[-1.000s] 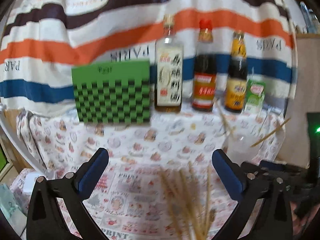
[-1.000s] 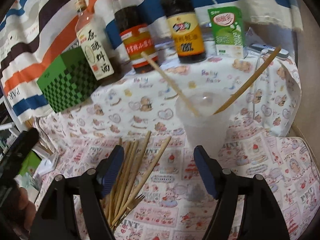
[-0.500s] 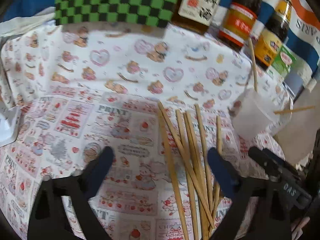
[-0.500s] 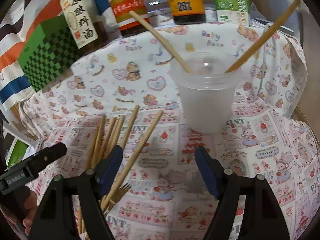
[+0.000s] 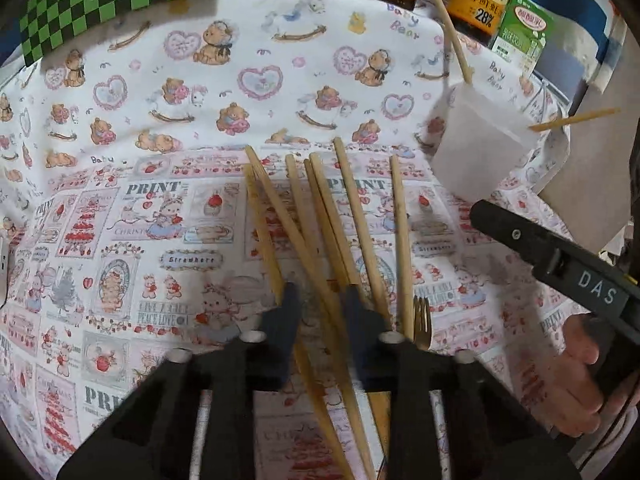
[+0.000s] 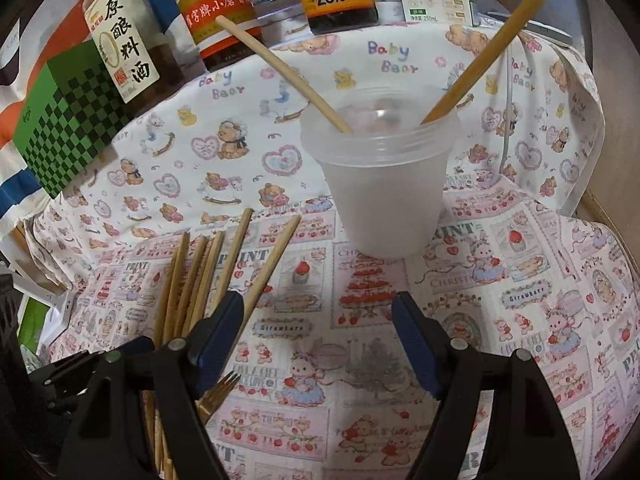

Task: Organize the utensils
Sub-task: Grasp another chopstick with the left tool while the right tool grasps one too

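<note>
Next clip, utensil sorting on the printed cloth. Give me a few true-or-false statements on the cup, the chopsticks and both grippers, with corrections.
1. The plastic cup stands upright with two chopsticks in it. True.
2. The cup lies tipped on its side. False: it stands upright on the tablecloth.
3. The left gripper has just been closing, with a chopstick from the loose chopsticks between its fingers. True.
4. The right gripper holds a chopstick. False: its fingers are apart, nothing between them.
5. A fork lies beside the loose chopsticks. True.
</note>
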The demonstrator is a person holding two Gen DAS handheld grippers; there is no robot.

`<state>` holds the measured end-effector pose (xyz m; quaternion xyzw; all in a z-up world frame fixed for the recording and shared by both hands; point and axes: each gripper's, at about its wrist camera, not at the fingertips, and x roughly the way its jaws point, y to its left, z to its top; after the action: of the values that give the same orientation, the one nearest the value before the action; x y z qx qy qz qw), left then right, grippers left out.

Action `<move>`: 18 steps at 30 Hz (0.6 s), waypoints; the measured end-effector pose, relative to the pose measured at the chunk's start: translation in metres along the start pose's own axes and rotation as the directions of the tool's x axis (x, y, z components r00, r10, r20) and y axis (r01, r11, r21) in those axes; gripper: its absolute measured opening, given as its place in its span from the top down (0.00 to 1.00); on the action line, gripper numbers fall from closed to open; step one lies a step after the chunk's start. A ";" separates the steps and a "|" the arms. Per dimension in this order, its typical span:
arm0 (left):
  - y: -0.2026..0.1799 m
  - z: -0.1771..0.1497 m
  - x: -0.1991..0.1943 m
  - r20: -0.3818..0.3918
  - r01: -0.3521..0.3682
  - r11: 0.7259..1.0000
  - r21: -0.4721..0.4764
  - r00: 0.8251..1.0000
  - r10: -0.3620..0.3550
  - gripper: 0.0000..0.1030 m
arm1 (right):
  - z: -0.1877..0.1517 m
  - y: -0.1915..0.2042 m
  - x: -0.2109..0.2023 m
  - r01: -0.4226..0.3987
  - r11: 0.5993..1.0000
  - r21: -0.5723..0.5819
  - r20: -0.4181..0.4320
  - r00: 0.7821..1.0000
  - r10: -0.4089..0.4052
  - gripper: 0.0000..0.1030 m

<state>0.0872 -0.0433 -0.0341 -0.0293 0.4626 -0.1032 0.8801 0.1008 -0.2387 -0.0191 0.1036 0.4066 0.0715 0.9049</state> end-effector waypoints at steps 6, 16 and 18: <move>0.014 0.003 -0.009 0.024 0.047 0.997 -0.067 0.999 -0.046 0.95 | -0.001 0.006 -0.004 0.032 0.999 -0.039 0.036 0.999 -0.031 0.27; 0.032 0.016 -0.085 0.371 0.044 0.994 -0.103 0.929 -0.003 0.95 | -0.011 0.033 -0.008 -0.109 0.986 -0.123 -0.063 0.993 0.102 0.34; 0.033 0.017 -0.093 0.403 -0.014 0.995 -0.101 0.913 0.054 0.95 | -0.019 0.045 -0.006 -0.157 0.978 -0.137 -0.131 0.982 0.139 0.41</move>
<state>0.0551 0.0074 0.0464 -0.0840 0.2749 -0.0573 0.9561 0.0802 -0.1943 -0.0163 0.0623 0.4454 0.1745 0.8759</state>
